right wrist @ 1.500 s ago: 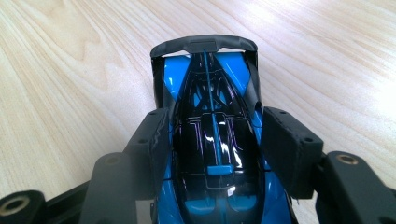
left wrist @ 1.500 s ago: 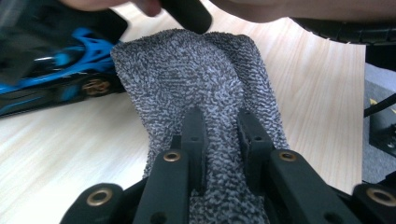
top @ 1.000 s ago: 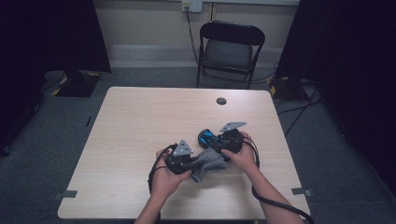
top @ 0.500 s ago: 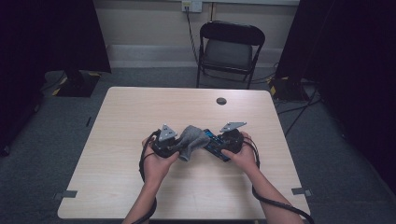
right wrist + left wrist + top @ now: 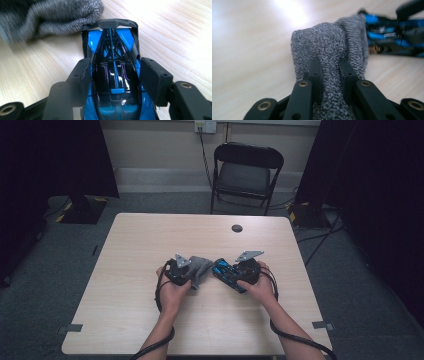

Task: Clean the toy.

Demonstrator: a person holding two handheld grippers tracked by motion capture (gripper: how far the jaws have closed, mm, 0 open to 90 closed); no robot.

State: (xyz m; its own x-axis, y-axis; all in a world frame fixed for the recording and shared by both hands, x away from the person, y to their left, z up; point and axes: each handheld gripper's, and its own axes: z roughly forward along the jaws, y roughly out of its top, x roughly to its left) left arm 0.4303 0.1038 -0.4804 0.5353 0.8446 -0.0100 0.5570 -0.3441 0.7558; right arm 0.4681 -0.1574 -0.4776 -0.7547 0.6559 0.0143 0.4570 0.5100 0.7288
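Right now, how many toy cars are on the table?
1. The blue and black plastic toy car is clamped in the right gripper, on the wooden table beside the grey fuzzy cloth that the left gripper pinches. That cloth could hide something.

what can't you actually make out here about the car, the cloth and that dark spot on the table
- Toy car: its wheels and underside are hidden by the right gripper jaws; the bottom edge of the right gripper view cuts off one end.
- Grey cloth: the pinched fold sits behind the left gripper jaws; in the right gripper view it is blurred.
- Small dark round thing: too small in the high view to identify.
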